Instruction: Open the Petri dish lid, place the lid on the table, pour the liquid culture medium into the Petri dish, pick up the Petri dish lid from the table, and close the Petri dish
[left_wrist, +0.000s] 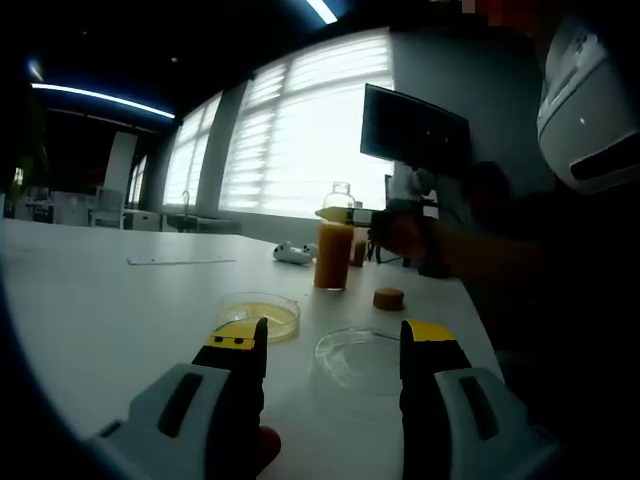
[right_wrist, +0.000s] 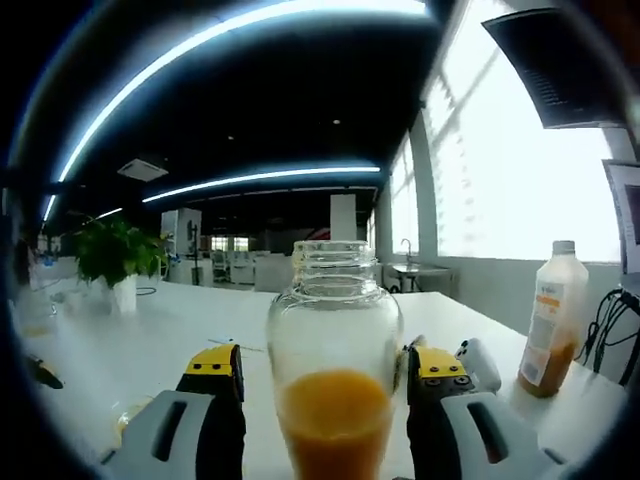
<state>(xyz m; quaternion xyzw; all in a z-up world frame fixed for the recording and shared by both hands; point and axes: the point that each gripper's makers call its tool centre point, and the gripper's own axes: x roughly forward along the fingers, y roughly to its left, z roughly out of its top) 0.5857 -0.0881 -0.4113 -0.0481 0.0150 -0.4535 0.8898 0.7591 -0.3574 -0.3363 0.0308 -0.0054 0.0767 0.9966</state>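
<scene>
The Petri dish (left_wrist: 260, 313) sits on the white table (left_wrist: 110, 310) with yellowish medium in it. Its clear lid (left_wrist: 360, 358) lies flat just to the right, ahead of my left gripper (left_wrist: 333, 342), which is open and holds nothing. Farther back, the glass bottle (left_wrist: 335, 240) of orange medium stands upright and uncapped. My right gripper (left_wrist: 345, 213) is at its shoulder. In the right gripper view the bottle (right_wrist: 335, 390) stands between the jaws of my right gripper (right_wrist: 325, 375). The left jaw shows a small gap to the glass, and the right jaw is at its side.
A brown cap (left_wrist: 388, 298) lies on the table right of the bottle. Behind it are a white object (left_wrist: 293, 253) and a dark monitor (left_wrist: 415, 128). A person's arm (left_wrist: 470, 250) comes in from the right. A plastic bottle (right_wrist: 553, 320) stands at the right and a potted plant (right_wrist: 115, 262) at the far left.
</scene>
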